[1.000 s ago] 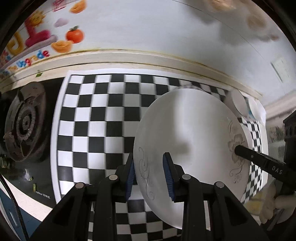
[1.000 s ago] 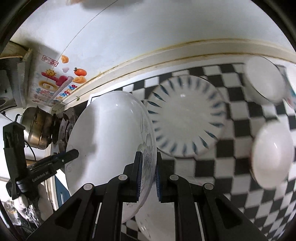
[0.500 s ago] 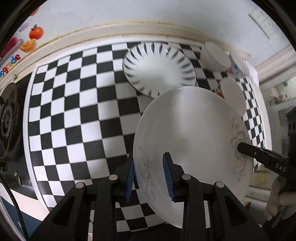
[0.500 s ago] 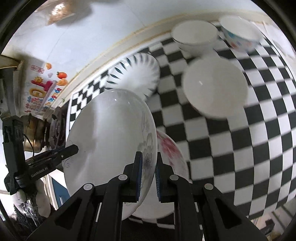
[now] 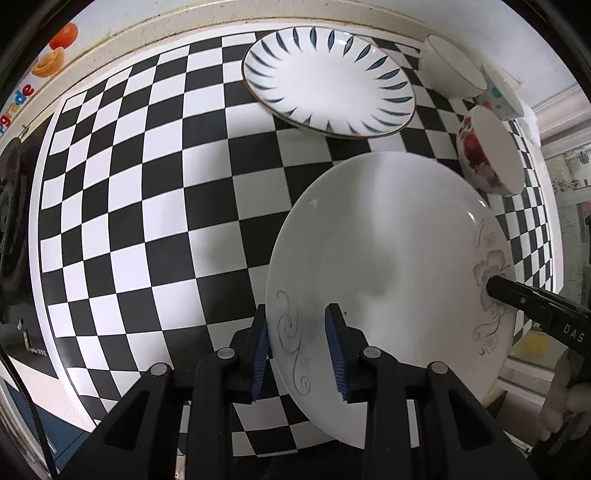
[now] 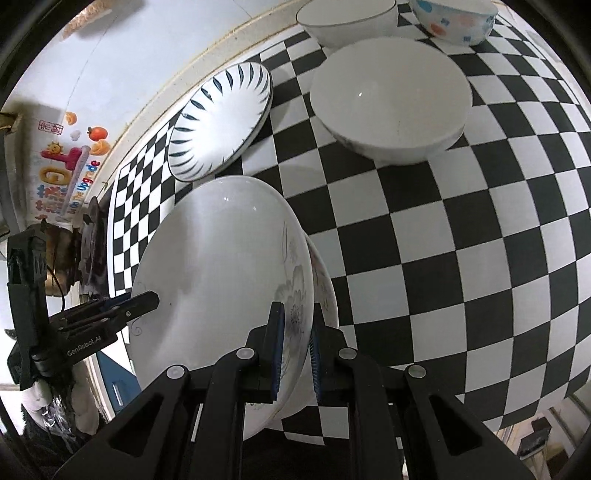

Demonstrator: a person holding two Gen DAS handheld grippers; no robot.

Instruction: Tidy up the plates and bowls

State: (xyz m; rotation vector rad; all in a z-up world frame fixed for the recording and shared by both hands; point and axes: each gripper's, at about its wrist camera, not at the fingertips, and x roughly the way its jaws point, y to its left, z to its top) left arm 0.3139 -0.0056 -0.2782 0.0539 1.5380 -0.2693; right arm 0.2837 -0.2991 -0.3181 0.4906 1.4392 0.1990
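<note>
The desk (image 5: 140,206), covered in a black-and-white checkered sheet, carries all the crockery and runs back to a pale wall with a fruit sticker (image 6: 70,162) at its left.

You hold the large white floral plate (image 5: 388,266) above the desk's near edge between both tongs, tilted. Your left tongs (image 5: 299,350) are nearly closed, their blue pads clamped over the plate's near rim at the grey scroll pattern. Your right tongs (image 6: 295,347) are closed almost fully on the opposite rim, at the grey flower print; in the left wrist view they enter from the right edge.

Under the held plate, the right wrist view shows the edge of a second plate with pink flowers (image 6: 325,288), lying on the desk.

Behind, the blue-leaf plate (image 5: 328,81) sits near the wall, apart from the held plate.

To its right stand three bowls close together: a large white bowl with red flowers outside (image 5: 487,151), a plain white bowl (image 5: 447,70) and a dotted bowl (image 6: 454,18).

A stove burner (image 5: 11,221) lies at the desk's left end.
</note>
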